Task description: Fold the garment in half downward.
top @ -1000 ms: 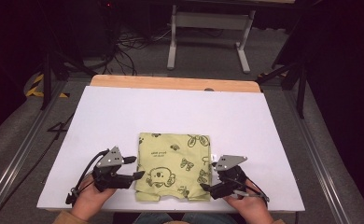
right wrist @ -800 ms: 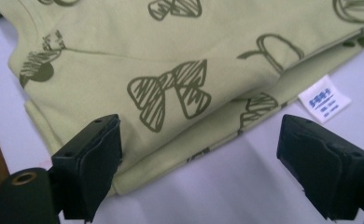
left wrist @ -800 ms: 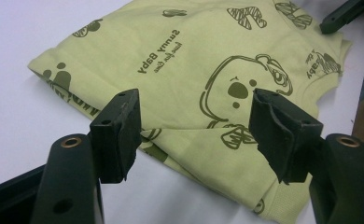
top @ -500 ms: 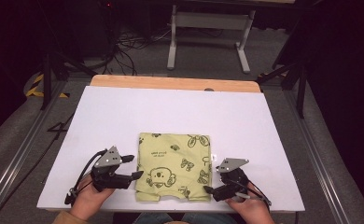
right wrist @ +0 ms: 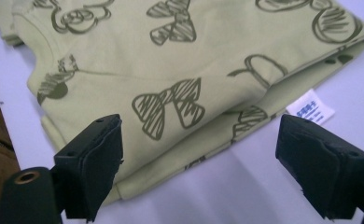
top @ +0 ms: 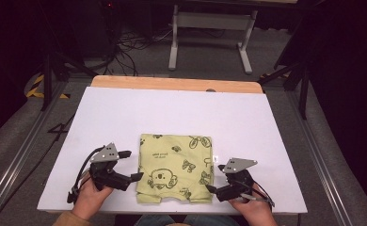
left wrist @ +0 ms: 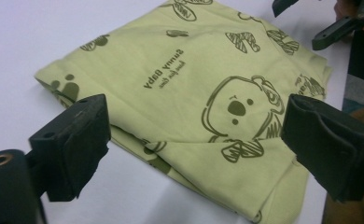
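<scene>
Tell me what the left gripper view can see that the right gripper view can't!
The left gripper view alone shows a printed koala face, small printed words and, far off at the top right, the other gripper. The right gripper view alone shows a white care label poking out from the garment's edge, and a bow print. Both share the folded yellow-green garment lying on the white table, each seen between its own gripper's open black fingers.

There is one folded yellow-green shirt (top: 176, 167), two grippers, one white table (top: 181, 113), and maybe one small tag (top: 215, 158).
</scene>
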Tool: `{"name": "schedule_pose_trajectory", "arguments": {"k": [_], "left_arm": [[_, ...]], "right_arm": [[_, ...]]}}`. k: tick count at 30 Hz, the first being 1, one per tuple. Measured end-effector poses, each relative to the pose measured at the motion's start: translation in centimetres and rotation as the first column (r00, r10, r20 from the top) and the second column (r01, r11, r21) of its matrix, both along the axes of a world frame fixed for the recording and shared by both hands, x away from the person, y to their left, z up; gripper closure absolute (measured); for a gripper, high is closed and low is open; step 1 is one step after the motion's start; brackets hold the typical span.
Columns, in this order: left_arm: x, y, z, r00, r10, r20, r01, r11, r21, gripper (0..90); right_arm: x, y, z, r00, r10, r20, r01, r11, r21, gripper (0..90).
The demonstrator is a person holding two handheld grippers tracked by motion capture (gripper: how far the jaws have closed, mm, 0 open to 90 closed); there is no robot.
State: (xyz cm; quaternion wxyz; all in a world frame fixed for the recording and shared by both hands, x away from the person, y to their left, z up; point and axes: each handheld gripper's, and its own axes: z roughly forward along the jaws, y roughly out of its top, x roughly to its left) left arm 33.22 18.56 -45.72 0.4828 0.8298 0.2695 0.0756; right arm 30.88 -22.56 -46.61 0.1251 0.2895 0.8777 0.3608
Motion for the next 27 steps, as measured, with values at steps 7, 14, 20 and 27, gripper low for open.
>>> {"name": "schedule_pose_trajectory", "arguments": {"k": [7, 14, 20, 27], "left_arm": [[1.5, 0.1, 0.7, 0.9995, 0.023, 0.022, -0.023, 0.9997, -0.001, 2.0], [3.1, 0.0, 1.8, 0.9965, 0.068, 0.048, -0.066, 0.9970, -0.040, 2.3], [5.2, -0.8, 2.8, 0.9923, 0.106, 0.064, -0.104, 0.9943, -0.024, 2.7], [7.9, -1.4, 3.0, 0.9899, 0.142, 0.006, -0.142, 0.9897, -0.018, 1.8]], "right_arm": [[0.4, 0.7, 1.1, 0.9989, 0.026, 0.040, -0.027, 0.999, 0.033, 15.6], [1.2, 0.9, 1.5, 0.9984, 0.032, 0.046, -0.035, 0.997, 0.063, 16.1], [1.5, 1.2, 2.0, 0.9973, 0.043, 0.060, -0.048, 0.996, 0.081, 16.6], [1.8, 2.0, 2.5, 0.9955, 0.065, 0.070, -0.071, 0.993, 0.096, 18.4]]}}
